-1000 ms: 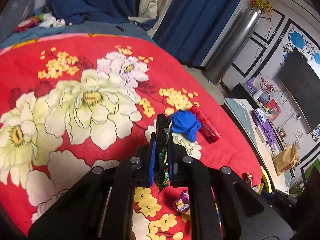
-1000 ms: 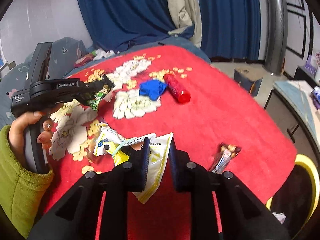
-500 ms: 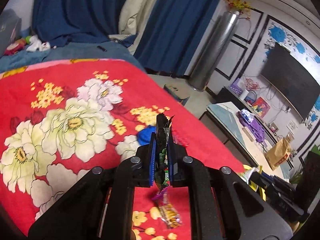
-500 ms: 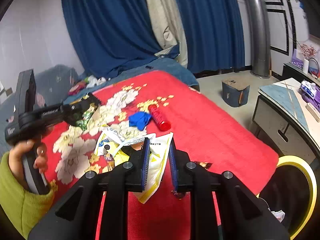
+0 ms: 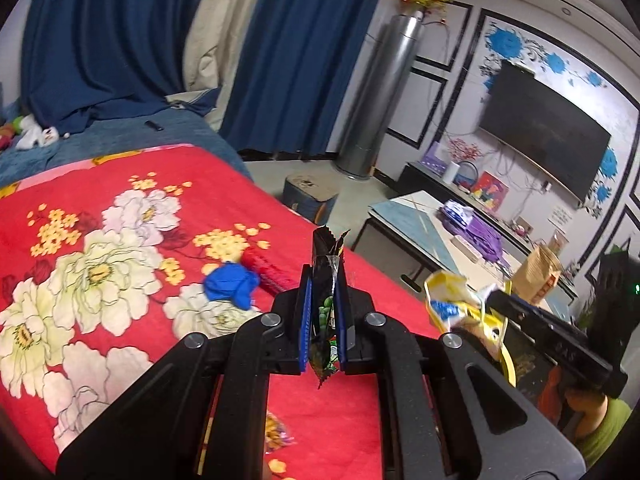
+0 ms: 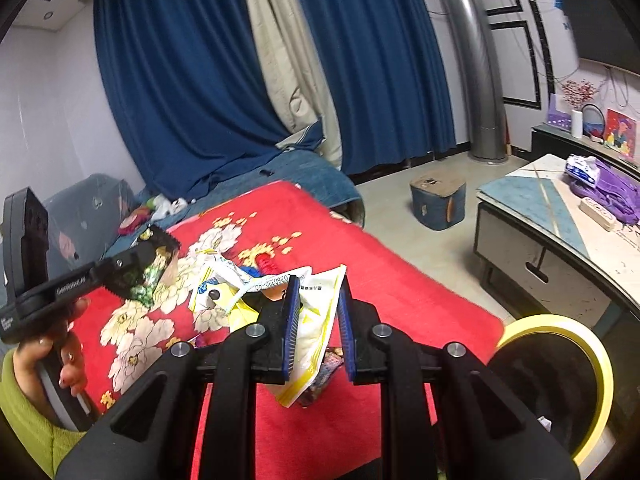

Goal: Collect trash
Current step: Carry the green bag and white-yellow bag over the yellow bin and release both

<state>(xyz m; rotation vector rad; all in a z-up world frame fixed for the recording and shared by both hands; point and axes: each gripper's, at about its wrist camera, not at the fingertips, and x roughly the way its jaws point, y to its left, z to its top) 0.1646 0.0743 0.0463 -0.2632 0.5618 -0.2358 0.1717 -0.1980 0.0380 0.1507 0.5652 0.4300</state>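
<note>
Left wrist view shows a large bed covered by a red blanket with big white and yellow flowers [image 5: 120,280], and behind it dark blue curtains [image 5: 100,40] with one beige curtain between them. At the right side a black flat screen [image 5: 548,148] hangs on the white wall, and a tall silver cylinder [image 5: 380,96] stands on the floor near the curtains. A low bench with a pale blue and white top [image 5: 420,224] stands under the screen and carries a purple bundle. In the right wrist view a round bin with a yellow rim [image 6: 568,360] stands on the floor just beside the bed edge, and a small dark blue stool [image 6: 438,200] stands further on the floor.

On the blanket a crumpled blue cloth [image 5: 232,284] lies touching a red ribbed tube [image 5: 268,268]. A small colourful candy wrapper [image 5: 276,436] lies on the blanket under the left claw.

The left claw [image 5: 323,316] is closed tight on a black snack wrapper with green print [image 5: 326,276], which stands upright between the blue pads and is off the blanket. The right claw [image 6: 318,320] is narrow and pinches a crumpled white and yellow plastic bag [image 6: 312,316], which hangs above the blanket. A hand in a green sleeve [image 6: 60,344] holds the left claw's black handle.
</note>
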